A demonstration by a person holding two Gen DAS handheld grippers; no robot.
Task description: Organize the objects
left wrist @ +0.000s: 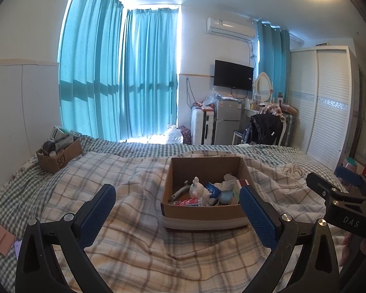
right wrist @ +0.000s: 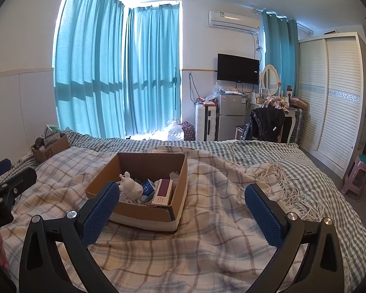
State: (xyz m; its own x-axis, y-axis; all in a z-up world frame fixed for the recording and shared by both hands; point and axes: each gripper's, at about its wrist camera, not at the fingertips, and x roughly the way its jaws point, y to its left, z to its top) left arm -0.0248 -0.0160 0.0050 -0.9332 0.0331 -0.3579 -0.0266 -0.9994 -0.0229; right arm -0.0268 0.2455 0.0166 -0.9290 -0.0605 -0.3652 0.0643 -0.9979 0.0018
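Blue ribbed pads on black plastic arms fill the bottom of both views: our left gripper [left wrist: 178, 207] and right gripper [right wrist: 181, 207] each stand spread wide with nothing between the fingers, hovering over the bed, which suggests we are free to reach rather than carrying anything.

Under them the bed [left wrist: 134, 256] carries a soft plaid blanket [right wrist: 207, 244], rumpled into folds, with a tasselled fringe trailing toward the bed's right edge. On the blanket near the middle of the bed sits our open cardboard box [left wrist: 205, 211], flaps gone, stiff-walled and shallow, so things drop in easily from above. Inside lie a white figurine [right wrist: 130, 186], matte and rounded, a maroon-and-white carton [right wrist: 163, 191] leaning on the right wall, and a jumble of small packets.

Well apart, at the bed's far left corner, a smaller brown box [left wrist: 58, 155] stands crammed with tubes and cartons. Whether sorting is nearly done or midway, we cannot tell.
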